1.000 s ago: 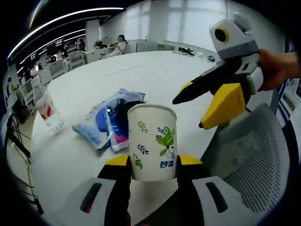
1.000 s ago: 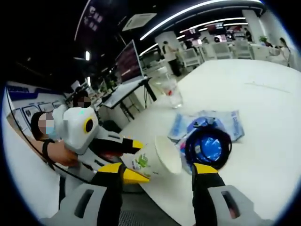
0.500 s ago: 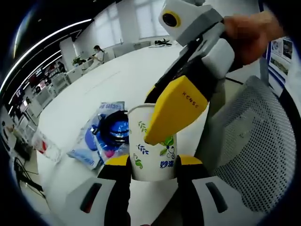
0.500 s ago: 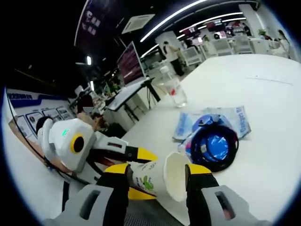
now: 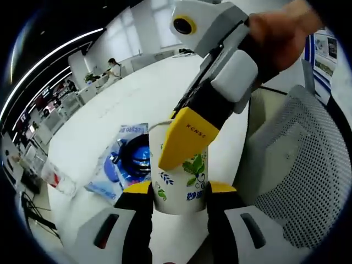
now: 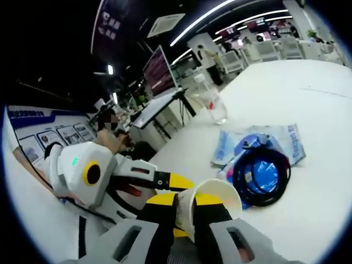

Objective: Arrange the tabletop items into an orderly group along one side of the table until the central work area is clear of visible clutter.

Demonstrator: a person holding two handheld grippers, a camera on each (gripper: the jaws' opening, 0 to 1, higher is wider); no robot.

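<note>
Nearest in the left gripper view, the left gripper (image 5: 177, 193) clamps a paper cup (image 5: 179, 190) between its jaws at 6 o'clock, its upper half hidden by the right gripper's yellow jaw. In the right gripper view, the right gripper (image 6: 185, 208) pinches the cup's rim (image 6: 212, 190), jaws narrow. Beyond, at 3 o'clock, a black cable coil (image 6: 262, 171) lies on a blue pack (image 6: 286, 144). Farther, at 12 o'clock, a clear plastic cup (image 6: 212, 105) stands on the white table (image 6: 297, 88); its red print is unreadable.
</note>
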